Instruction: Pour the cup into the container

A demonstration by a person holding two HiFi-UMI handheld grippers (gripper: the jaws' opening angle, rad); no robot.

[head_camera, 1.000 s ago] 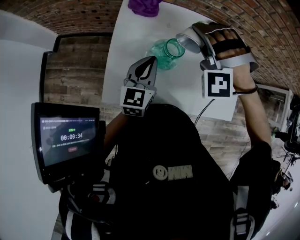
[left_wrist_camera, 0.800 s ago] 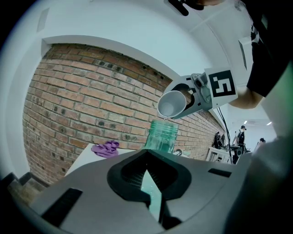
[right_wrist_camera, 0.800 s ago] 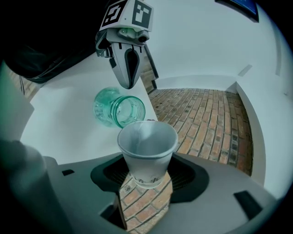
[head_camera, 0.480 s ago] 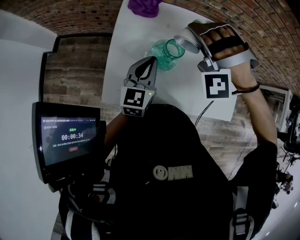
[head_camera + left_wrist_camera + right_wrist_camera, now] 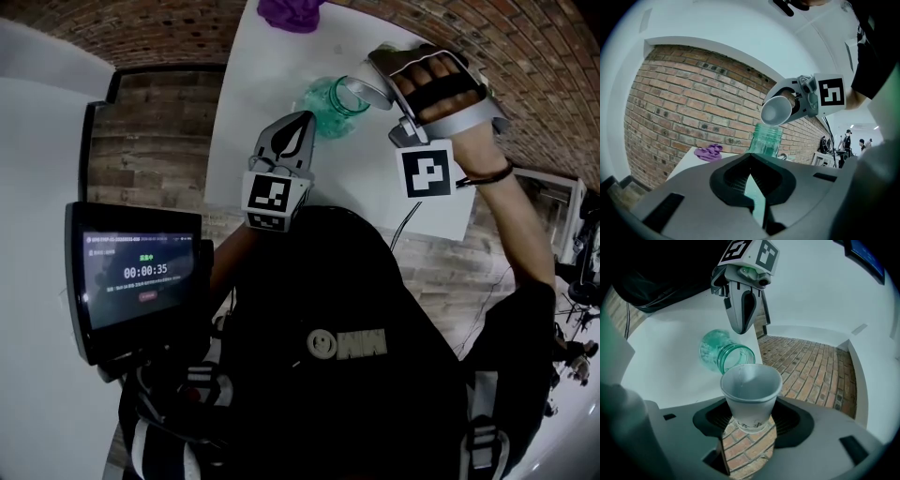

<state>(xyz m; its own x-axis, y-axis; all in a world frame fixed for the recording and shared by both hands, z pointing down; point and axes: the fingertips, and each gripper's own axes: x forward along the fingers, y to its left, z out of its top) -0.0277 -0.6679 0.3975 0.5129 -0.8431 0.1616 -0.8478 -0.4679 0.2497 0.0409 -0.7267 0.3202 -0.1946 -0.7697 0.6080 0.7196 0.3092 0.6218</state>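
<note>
A green glass jar (image 5: 328, 106) stands upright on the white table (image 5: 253, 84). Right above its mouth hangs a white paper cup (image 5: 360, 90), tipped on its side with my right gripper (image 5: 377, 79) shut on it. In the right gripper view the cup (image 5: 751, 394) sits between my jaws, its open mouth facing the jar (image 5: 724, 355); its inside looks white and bare. My left gripper (image 5: 306, 117) hovers just in front of the jar, jaws shut and holding nothing. The left gripper view shows the jar (image 5: 766, 139) with the cup (image 5: 776, 110) over it.
A purple crumpled thing (image 5: 289, 13) lies at the table's far end. A monitor (image 5: 136, 277) with a timer stands at the left, beside a black frame (image 5: 101, 108). A white sheet (image 5: 441, 217) lies at the table's near right edge. Brick floor surrounds the table.
My right gripper has shifted a little to the left with the cup, bringing its mouth closer over the jar. The left gripper has stayed in place.
</note>
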